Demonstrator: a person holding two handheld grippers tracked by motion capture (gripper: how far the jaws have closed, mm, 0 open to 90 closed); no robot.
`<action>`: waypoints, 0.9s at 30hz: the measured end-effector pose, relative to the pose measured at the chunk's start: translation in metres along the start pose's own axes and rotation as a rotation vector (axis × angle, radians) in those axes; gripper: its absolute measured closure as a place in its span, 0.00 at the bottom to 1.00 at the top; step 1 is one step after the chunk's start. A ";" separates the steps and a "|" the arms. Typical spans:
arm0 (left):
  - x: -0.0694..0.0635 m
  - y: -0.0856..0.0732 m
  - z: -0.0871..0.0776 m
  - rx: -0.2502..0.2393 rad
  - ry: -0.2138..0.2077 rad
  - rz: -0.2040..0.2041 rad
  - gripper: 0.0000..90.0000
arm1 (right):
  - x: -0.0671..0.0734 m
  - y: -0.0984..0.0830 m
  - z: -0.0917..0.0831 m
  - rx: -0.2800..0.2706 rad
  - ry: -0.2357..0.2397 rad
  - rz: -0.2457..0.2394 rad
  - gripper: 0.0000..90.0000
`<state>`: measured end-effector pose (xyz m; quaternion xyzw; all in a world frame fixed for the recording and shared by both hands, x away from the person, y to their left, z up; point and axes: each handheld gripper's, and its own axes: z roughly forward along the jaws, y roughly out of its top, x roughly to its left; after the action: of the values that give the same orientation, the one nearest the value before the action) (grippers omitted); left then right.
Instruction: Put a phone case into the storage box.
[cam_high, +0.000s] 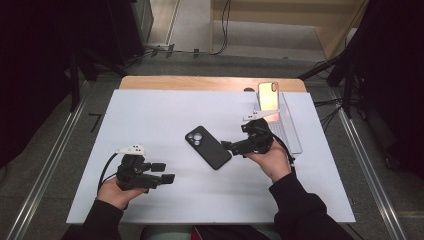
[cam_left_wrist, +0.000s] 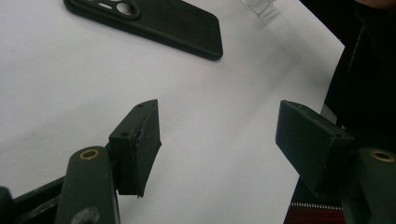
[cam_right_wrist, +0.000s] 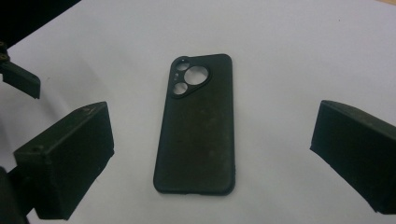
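The right claw (cam_high: 231, 146) stood wide at three o'clock of the black phone case (cam_high: 208, 147); the left claw (cam_high: 164, 172) stood wide over the worktop (cam_high: 150, 115).

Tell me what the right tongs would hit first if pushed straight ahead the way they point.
Probably the black phone case: it lies flat straight ahead of the open right tongs, untouched.

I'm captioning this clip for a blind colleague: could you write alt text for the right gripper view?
A black phone case lies flat, back up, on a white table, its camera cutouts at the far end. The right gripper has its two black jaws wide open to either side of the case, touching nothing. A jaw of the other gripper shows at the left edge.
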<state>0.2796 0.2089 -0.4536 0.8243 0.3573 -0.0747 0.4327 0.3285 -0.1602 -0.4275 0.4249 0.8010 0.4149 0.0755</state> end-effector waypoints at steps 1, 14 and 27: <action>0.000 0.000 0.000 -0.004 0.000 -0.001 0.34 | 0.000 0.001 0.002 0.001 0.000 -0.002 0.00; -0.002 -0.005 -0.003 -0.011 0.006 -0.004 0.34 | 0.001 0.013 0.031 0.017 0.004 -0.034 0.00; -0.001 -0.007 -0.005 -0.013 0.009 -0.006 0.34 | 0.005 0.028 0.054 0.013 0.021 -0.056 0.00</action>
<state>0.2734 0.2152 -0.4550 0.8207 0.3623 -0.0698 0.4362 0.3685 -0.1162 -0.4404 0.3985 0.8160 0.4120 0.0757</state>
